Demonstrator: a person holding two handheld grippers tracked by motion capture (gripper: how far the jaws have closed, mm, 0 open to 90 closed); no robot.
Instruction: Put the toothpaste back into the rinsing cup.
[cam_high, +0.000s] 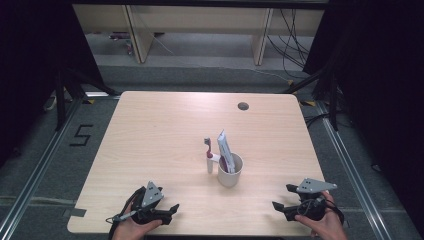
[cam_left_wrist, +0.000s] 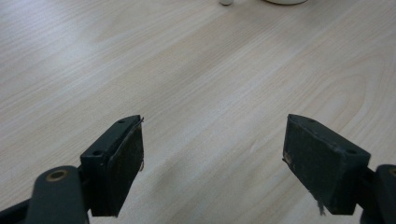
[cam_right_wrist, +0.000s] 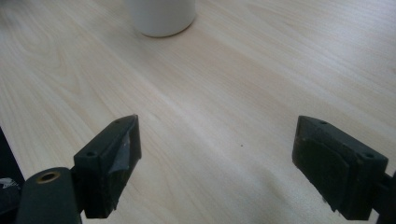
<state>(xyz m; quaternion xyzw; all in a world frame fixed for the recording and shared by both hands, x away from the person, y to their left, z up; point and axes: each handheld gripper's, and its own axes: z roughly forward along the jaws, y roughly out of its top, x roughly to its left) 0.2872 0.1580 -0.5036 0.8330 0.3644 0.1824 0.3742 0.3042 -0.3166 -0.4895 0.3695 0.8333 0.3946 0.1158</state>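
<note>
— At the centre of the table (cam_high: 165, 135), slightly toward the near edge: a white cup (cam_high: 230, 172), round and plain, standing upright. Inside it, a toothpaste tube (cam_high: 224, 150), flat, pale with a reddish lower part, leaning up and to the left out of the rim.

— And beside the cup?

— Just left of it, a toothbrush (cam_high: 209, 156), standing nearly upright, white handle, reddish band, head at the top. Hard to tell whether propped against the cup or touching the tube. Probably kept vertical to offer a clear handle for a pinch from the side.

— Position of the grippers?

— Left gripper (cam_high: 170, 210) low at the near-left edge, held in a hand, pointing right toward the cup; well apart from it. Jaws spread wide with nothing between, bare wood showing in the left gripper view (cam_left_wrist: 212, 154). Right gripper (cam_high: 281, 198) at the near-right edge, pointing left, likewise gaping wide and holding nothing; base of the cup (cam_right_wrist: 161, 16) ahead in the right gripper view.

— Reason for that stance?

— Likely a resting pose flanking the cup, both ready to reach inward. Farther out: a small dark hole (cam_high: 243, 106) near the far edge of the table.
</note>
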